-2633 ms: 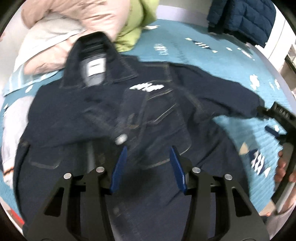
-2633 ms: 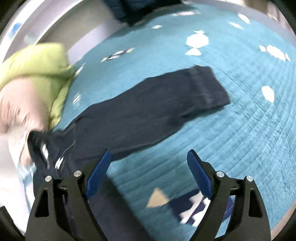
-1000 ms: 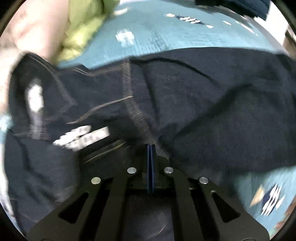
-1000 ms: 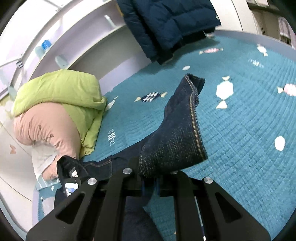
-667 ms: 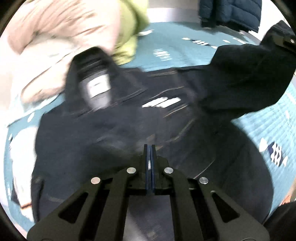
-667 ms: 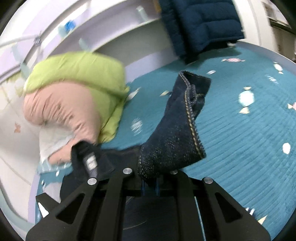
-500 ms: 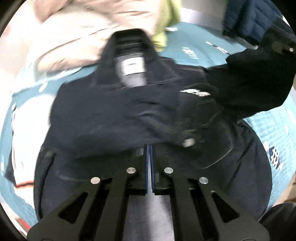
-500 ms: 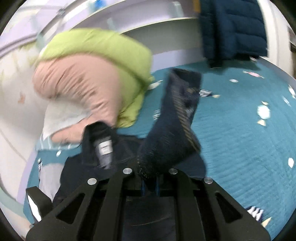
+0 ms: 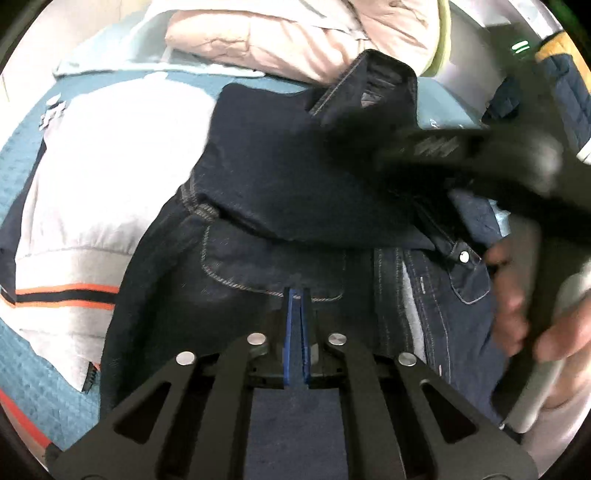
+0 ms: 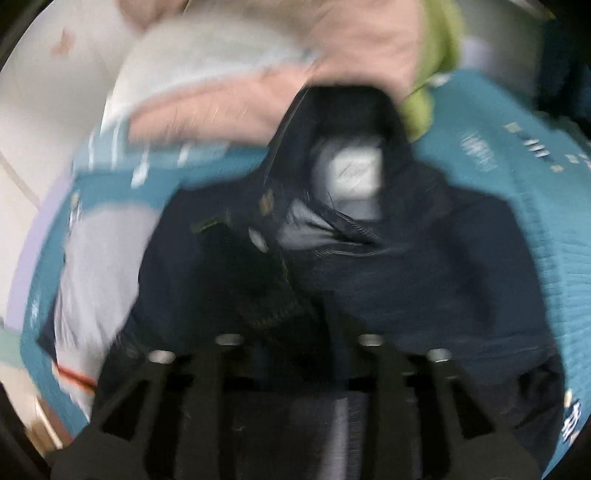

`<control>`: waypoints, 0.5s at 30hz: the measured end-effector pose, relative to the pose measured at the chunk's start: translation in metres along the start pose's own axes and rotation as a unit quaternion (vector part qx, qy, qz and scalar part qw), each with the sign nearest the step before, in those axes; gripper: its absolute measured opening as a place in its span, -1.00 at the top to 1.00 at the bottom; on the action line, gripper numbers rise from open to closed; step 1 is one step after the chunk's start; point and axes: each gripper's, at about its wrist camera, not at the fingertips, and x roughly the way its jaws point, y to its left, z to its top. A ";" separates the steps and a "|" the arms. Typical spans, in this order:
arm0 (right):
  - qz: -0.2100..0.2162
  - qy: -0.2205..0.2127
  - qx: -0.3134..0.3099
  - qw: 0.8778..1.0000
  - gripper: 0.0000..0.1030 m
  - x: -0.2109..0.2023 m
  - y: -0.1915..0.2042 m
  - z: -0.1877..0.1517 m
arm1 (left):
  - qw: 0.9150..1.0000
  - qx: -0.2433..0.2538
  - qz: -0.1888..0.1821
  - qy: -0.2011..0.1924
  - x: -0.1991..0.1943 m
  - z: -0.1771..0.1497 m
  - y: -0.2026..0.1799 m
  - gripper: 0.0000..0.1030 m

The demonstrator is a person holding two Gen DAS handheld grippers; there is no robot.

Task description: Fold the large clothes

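A dark denim jacket is seen spread on a teal bedspread, its collar toward the pink bedding at the bed's head, one sleeve folded across its chest; the left gripper is pressed shut over the denim, whether cloth is pinched cannot be told; the right gripper is opening, blurred, dark cloth between its jaws; a white garment lies beside the jacket.

The view is motion-blurred. A dark denim jacket lies on the teal bedspread, collar and white label at twelve o'clock. The right tool at six o'clock is opening, dark cuff fabric between its fingers. Pink bedding lies beyond.
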 end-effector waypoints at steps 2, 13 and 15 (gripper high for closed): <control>0.019 0.012 0.007 1.000 -0.08 0.007 0.002 -0.008 | 1.000 -0.004 0.004 0.005 0.002 0.000 0.007 0.90; -0.049 -0.091 0.057 0.993 -0.60 -0.083 -0.089 -0.017 | 1.000 0.018 0.000 0.013 0.010 0.018 -0.017 0.89; -0.065 -0.094 0.068 0.991 -0.60 -0.090 -0.114 -0.015 | 1.000 0.025 -0.011 0.009 0.013 0.029 -0.032 0.89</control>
